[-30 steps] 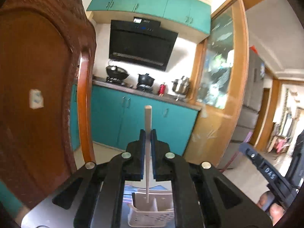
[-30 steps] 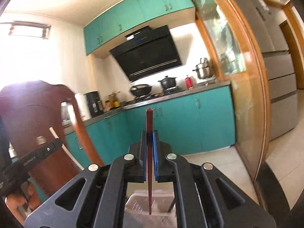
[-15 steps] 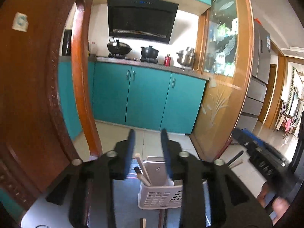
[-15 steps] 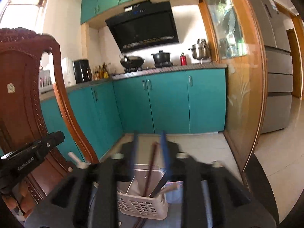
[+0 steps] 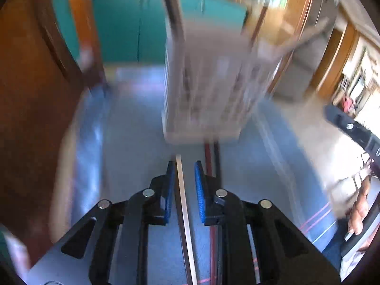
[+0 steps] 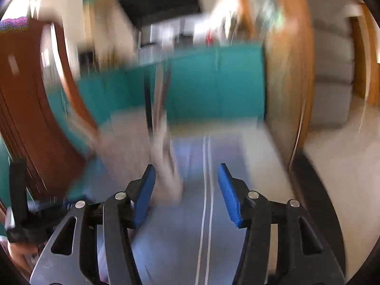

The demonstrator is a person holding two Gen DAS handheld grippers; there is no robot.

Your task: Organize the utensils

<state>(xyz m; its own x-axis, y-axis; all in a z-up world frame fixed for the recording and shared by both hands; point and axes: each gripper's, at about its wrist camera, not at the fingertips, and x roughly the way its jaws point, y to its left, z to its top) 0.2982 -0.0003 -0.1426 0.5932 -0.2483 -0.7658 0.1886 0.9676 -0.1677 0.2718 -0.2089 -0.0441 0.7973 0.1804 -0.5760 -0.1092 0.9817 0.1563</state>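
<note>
The white slotted basket [image 5: 204, 95] stands blurred on the blue-grey tablecloth [image 5: 133, 142], with utensil handles sticking up from it. My left gripper [image 5: 183, 163] hangs low in front of it, jaws closing. A pale chopstick [image 5: 184, 213] lies on the cloth between the blue pads, close to the left one, and neither pad presses on it. A red chopstick [image 5: 208, 156] and a dark one [image 5: 216, 156] lie just to its right. My right gripper [image 6: 186, 166] has its jaws opening, with nothing gripped. The basket [image 6: 142, 147] sits ahead and to its left.
A carved brown wooden chair [image 5: 28, 95] rises at the table's left side. Teal kitchen cabinets [image 6: 213, 78] and a wood-framed glass door [image 5: 285, 23] stand behind. Two thin pale lines [image 6: 206, 190] run along the cloth; blur hides what they are. A person's hand [image 5: 361, 209] holds the right gripper.
Both grippers let go of the chopsticks they held upright, which ended in the basket, and dropped steeply toward the table. The left one now straddles a pale chopstick on the cloth.
</note>
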